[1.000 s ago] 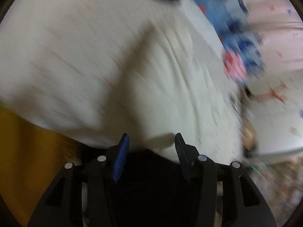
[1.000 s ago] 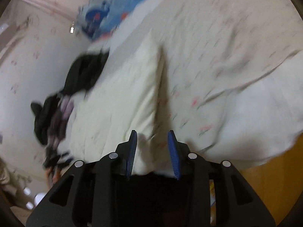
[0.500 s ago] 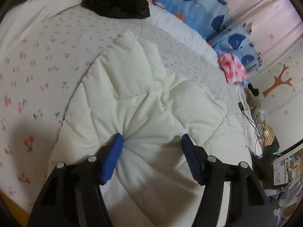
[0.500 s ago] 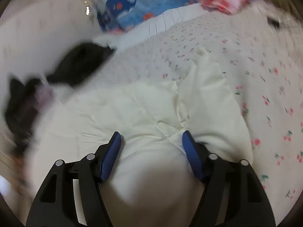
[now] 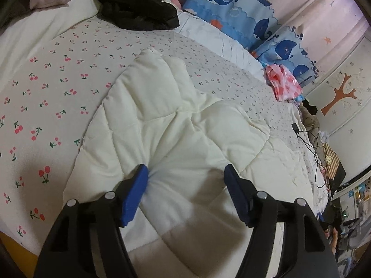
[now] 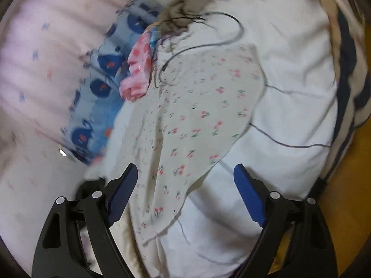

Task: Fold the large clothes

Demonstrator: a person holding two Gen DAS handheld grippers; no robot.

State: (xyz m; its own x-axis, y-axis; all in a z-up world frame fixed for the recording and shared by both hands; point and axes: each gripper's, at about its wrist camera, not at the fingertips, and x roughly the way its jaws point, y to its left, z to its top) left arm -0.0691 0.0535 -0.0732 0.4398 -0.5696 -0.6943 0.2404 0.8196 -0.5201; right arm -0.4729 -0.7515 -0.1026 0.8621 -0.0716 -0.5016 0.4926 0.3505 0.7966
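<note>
In the left wrist view, the left gripper [image 5: 186, 173] is hanging just over a cream quilted garment [image 5: 176, 139] that is lying spread on a cherry-print bedsheet [image 5: 46, 85]; its jaws are opening, standing well spread, with a puffed fold of the garment bulging between the blue pads [image 5: 136, 192] and the left pad's tip at the fabric, though nothing is being pinched. Beyond the garment, a black piece of clothing [image 5: 136, 2] is sitting near the head of the bed, whale-print pillows [image 5: 234, 7] are leaning along the pink wall, and a pink-and-red crumpled cloth [image 5: 283, 83] is lying at the far right edge, with a black cable [image 5: 308, 139] trailing beside it. In the right wrist view, which is blurring heavily, the right gripper [image 6: 185, 173] is also opening, its jaws wide apart and holding nothing, pointing over the cherry-print bedsheet [image 6: 197, 106] and a white cover [image 6: 289, 97] next to it. The cream garment is barely showing here, only as a pale strip at the bottom edge near the left finger; the whale pillows [image 6: 102, 85] and the pink cloth [image 6: 136, 69] are smearing across the upper left.
</note>
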